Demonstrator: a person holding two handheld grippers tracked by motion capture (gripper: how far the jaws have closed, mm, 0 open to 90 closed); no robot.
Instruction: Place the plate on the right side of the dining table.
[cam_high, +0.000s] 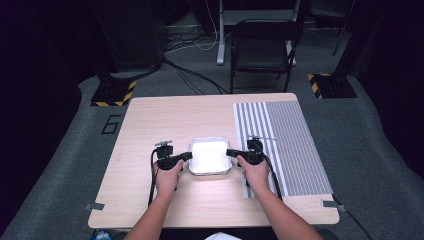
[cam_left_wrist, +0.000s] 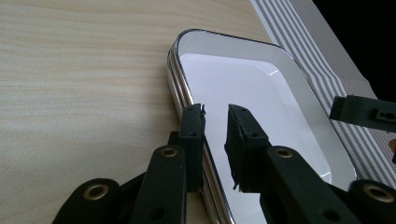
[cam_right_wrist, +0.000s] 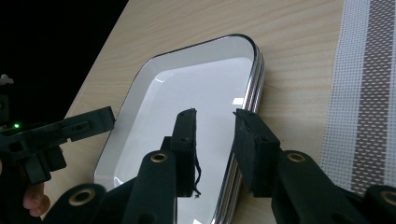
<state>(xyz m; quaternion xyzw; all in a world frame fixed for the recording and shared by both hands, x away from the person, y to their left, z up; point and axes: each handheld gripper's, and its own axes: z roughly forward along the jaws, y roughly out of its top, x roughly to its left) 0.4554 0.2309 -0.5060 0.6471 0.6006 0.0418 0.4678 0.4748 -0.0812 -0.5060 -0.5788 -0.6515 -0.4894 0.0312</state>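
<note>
A white rectangular tray (cam_high: 209, 155) with a shiny metal rim lies flat at the middle of the wooden table (cam_high: 150, 130). My left gripper (cam_high: 189, 156) is at the tray's left edge. In the left gripper view its jaws (cam_left_wrist: 216, 109) stand apart over the tray (cam_left_wrist: 243, 79), one on each side of the near rim. My right gripper (cam_high: 229, 152) is at the tray's right edge. Its jaws (cam_right_wrist: 215, 114) are likewise apart astride the rim of the tray (cam_right_wrist: 187, 88). The tray holds nothing.
A grey striped placemat (cam_high: 287, 145) covers the table's right side, just right of the tray. A black folding chair (cam_high: 262, 47) stands on the floor beyond the far edge. Cables trail from both grippers toward the near edge.
</note>
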